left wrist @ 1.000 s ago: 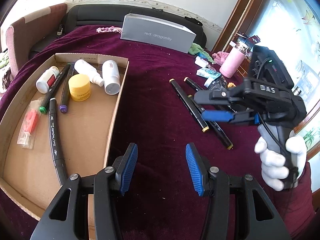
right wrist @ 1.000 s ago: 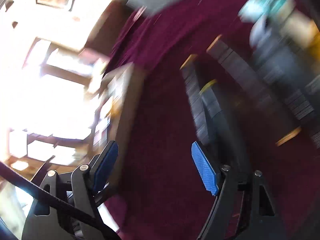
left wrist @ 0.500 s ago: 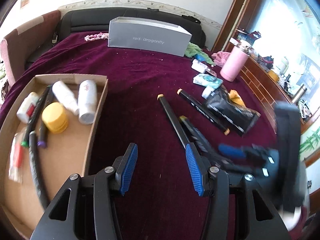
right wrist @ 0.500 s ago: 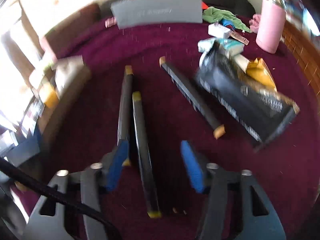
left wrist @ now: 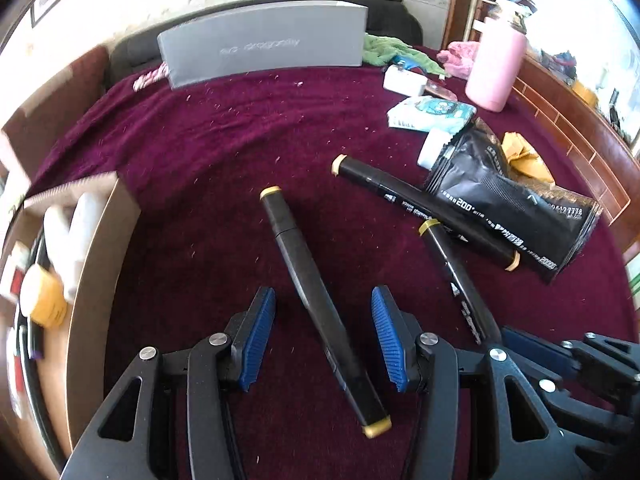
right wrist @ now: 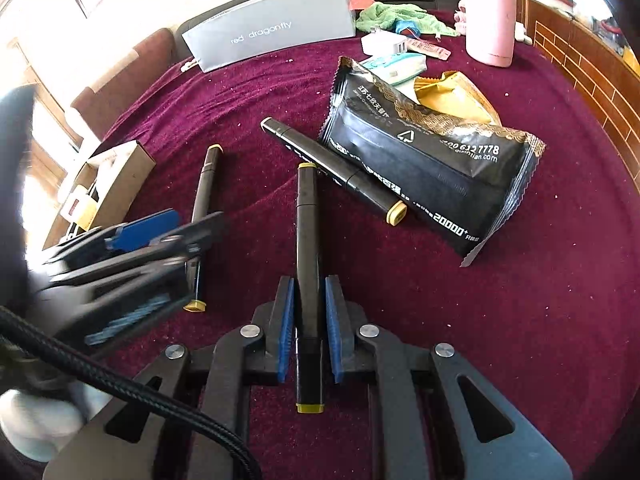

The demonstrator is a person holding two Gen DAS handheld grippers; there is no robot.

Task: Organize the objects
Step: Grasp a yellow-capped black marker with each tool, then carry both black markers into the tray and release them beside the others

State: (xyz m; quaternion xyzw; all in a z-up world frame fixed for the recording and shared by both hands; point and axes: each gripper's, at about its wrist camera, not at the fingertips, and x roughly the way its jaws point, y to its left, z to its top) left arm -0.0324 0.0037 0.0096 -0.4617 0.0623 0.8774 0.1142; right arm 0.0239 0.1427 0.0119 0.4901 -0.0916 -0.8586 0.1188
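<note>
Three black markers with yellow end caps lie on the maroon cloth. One marker (left wrist: 316, 300) lies slanted between the blue pads of my left gripper (left wrist: 324, 336), which is open and not touching it. My right gripper (right wrist: 309, 328) has its jaws closing tight on a second marker (right wrist: 307, 232), pads pressed on both sides near its rear end. The third marker (right wrist: 332, 164) rests against a black snack packet (right wrist: 428, 160). In the right wrist view my left gripper (right wrist: 140, 240) shows blurred over the first marker (right wrist: 204, 196). In the left wrist view my right gripper (left wrist: 500, 340) is at lower right.
A cardboard box (left wrist: 100, 260) at the left holds white bottles (left wrist: 80, 232), a yellow jar (left wrist: 44, 296) and pens. A grey carton (left wrist: 264, 40) stands at the back. A pink bottle (left wrist: 496, 68), tissue pack (left wrist: 428, 114), charger and cloths crowd the back right.
My left gripper swung right, away from the cardboard box, and came down over a marker. My right gripper dropped onto another marker and closed on it.
</note>
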